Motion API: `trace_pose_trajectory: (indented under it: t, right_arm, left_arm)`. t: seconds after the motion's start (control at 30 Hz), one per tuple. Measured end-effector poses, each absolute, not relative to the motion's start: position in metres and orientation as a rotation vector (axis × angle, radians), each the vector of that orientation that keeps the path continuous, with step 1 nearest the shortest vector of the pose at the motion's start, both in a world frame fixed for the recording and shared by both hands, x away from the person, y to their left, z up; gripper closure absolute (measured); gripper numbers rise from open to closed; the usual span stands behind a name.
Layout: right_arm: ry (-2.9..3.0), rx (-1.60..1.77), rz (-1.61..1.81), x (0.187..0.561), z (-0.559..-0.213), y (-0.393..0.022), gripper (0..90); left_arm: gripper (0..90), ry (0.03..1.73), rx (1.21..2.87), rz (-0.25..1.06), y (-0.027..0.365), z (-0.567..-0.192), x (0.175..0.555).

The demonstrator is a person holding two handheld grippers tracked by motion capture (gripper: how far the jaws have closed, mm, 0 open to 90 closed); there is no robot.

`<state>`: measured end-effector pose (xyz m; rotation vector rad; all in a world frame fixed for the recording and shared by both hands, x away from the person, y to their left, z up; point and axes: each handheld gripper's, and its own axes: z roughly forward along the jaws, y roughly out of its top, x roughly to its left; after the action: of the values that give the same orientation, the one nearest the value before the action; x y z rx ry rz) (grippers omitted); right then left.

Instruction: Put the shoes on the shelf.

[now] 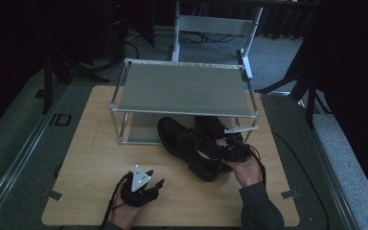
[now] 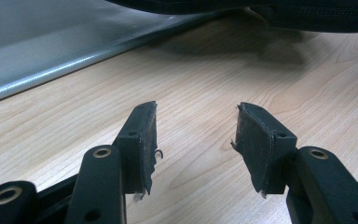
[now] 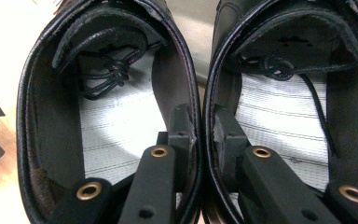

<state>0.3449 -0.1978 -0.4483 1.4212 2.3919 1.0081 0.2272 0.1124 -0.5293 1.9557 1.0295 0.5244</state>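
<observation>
Two black lace-up shoes lie side by side on the wooden table, toes under the metal rack. In the high view they are the left shoe and the right shoe. My right gripper is at their heels. Its jaws are shut on the two adjoining inner walls, one jaw inside the left shoe and one inside the right shoe. My left gripper rests low on the table near the front edge, open with bare wood between its pads. A shoe's sole lies ahead of it.
A two-shelf metal rack stands at the back of the table, its lower shelf near the left gripper. Dark stands and cables surround the table on the floor. Bare wood spreads at the front left.
</observation>
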Motion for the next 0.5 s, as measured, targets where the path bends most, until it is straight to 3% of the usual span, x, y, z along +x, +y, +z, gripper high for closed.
trace_pose_trajectory:
  t: [0.5]
  right_arm:
    - [2.369, 1.434, 1.007, 0.358, -0.45, -0.19, 80.1]
  left_arm:
    - [49.2, 1.046, 1.956, 0.536, 0.113, -0.527, 0.231]
